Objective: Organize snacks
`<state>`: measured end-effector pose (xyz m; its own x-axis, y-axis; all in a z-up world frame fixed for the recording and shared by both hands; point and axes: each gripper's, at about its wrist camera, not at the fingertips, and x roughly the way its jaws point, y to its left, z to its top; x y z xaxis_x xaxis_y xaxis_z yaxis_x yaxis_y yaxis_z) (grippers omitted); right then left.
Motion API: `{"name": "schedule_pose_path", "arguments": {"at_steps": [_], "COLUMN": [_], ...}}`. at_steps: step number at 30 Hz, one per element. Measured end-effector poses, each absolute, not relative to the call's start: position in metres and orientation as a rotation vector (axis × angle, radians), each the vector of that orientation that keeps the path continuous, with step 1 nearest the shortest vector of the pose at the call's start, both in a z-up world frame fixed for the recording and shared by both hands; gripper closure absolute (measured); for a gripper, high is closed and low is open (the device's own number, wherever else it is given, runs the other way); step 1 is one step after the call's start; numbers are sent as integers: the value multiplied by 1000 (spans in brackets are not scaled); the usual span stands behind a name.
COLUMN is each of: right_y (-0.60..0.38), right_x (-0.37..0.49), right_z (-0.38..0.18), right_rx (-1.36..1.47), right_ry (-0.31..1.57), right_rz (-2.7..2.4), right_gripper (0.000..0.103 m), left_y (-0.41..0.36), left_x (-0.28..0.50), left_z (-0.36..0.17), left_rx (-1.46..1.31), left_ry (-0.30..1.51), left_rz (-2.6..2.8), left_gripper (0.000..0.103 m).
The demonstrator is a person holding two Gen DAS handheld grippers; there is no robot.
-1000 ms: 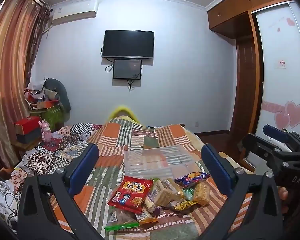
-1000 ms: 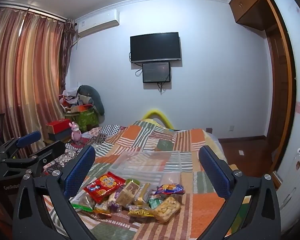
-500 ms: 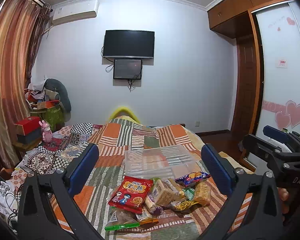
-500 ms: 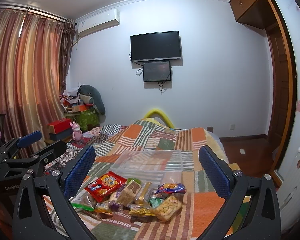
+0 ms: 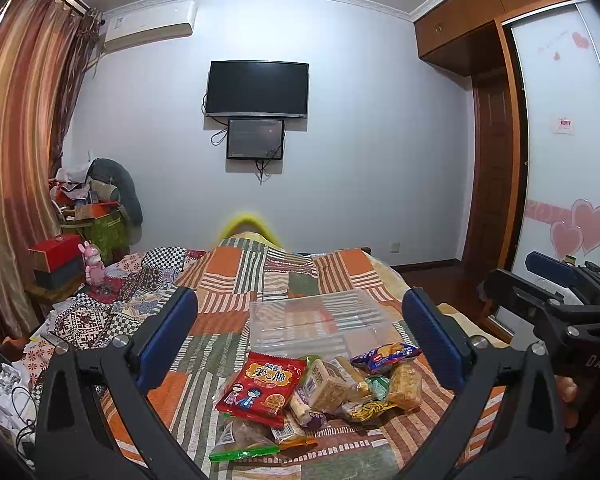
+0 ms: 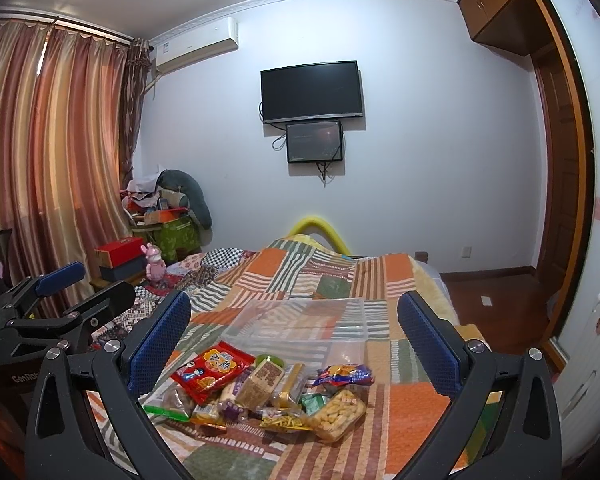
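Note:
A pile of snack packets lies on the patchwork bedspread [image 5: 236, 272]: a red packet [image 5: 262, 388], a purple packet [image 5: 384, 356], a brown biscuit pack [image 5: 326, 384] and a green-edged bag [image 5: 244, 446]. Behind the pile stands an empty clear plastic box [image 5: 316, 324]. The red packet [image 6: 214, 372], a cracker bag [image 6: 338, 414] and the box [image 6: 300, 326] also show in the right wrist view. My left gripper [image 5: 300, 336] is open and empty, held above and before the pile. My right gripper [image 6: 294, 334] is open and empty too, beside it.
A pink toy [image 5: 94, 264] and a red box [image 5: 54, 252] stand at the left of the bed. Curtains [image 6: 48, 168] hang left, a TV [image 5: 258, 88] is on the far wall, and a wardrobe [image 5: 560, 152] is on the right.
Both views have shifted very slightly; the grippers stay open and nothing on the bed has moved.

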<state>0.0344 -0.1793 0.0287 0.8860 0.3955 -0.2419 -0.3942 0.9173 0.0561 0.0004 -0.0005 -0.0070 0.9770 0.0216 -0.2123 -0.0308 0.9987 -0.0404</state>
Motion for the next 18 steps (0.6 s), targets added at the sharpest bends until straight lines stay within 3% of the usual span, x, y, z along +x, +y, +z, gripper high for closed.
{"name": "schedule_pose_path", "arguments": {"at_steps": [18], "right_y": [-180], "right_x": [34], "right_z": [29], "right_rx": [12], "right_ry": [249], "right_rz": [410], "right_gripper": [0], "left_y": [-1], "left_x": [1], "left_z": [-8], "left_rx": [-45], "left_ry": [213], "left_rz": [25], "left_gripper": [0]}}
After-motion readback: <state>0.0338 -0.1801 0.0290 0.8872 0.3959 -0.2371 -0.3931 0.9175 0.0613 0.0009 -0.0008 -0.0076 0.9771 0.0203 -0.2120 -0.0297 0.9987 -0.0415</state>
